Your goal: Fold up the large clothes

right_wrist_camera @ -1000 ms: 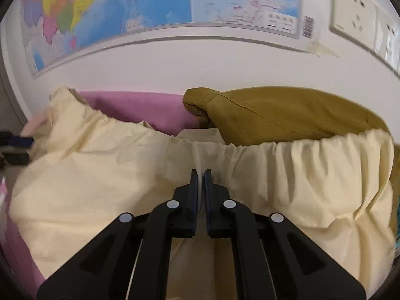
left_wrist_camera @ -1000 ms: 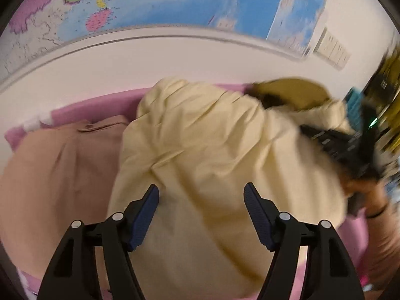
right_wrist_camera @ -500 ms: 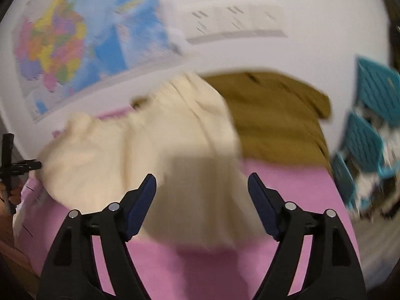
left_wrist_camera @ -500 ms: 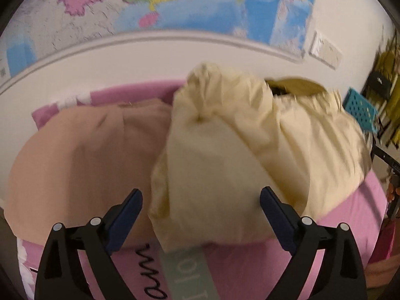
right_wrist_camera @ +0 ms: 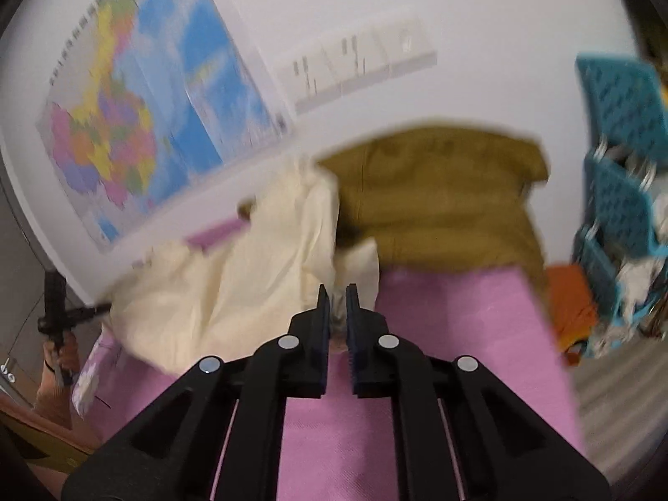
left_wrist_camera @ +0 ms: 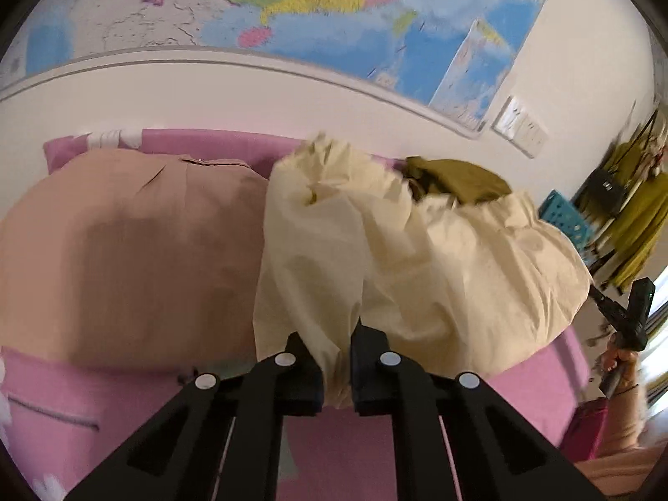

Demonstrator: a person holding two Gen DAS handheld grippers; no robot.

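A large cream garment (left_wrist_camera: 417,259) lies bunched on the pink bed cover (left_wrist_camera: 334,451). It also shows in the right wrist view (right_wrist_camera: 250,284). My left gripper (left_wrist_camera: 336,359) is shut on the cream garment's near edge. My right gripper (right_wrist_camera: 337,304) is nearly shut at the garment's right corner, with a fold of cream cloth between the jaws. The other gripper shows far right in the left wrist view (left_wrist_camera: 626,317) and far left in the right wrist view (right_wrist_camera: 58,313).
A folded tan garment (left_wrist_camera: 125,250) lies left of the cream one. An olive garment (right_wrist_camera: 438,200) lies behind it near the wall. Blue crates (right_wrist_camera: 622,167) and an orange item (right_wrist_camera: 572,304) stand right of the bed. A map (left_wrist_camera: 334,8) hangs on the wall.
Both grippers were open half a second ago and have now closed on the cream garment's near edge, left and right. The garment has spread wider across the bed.
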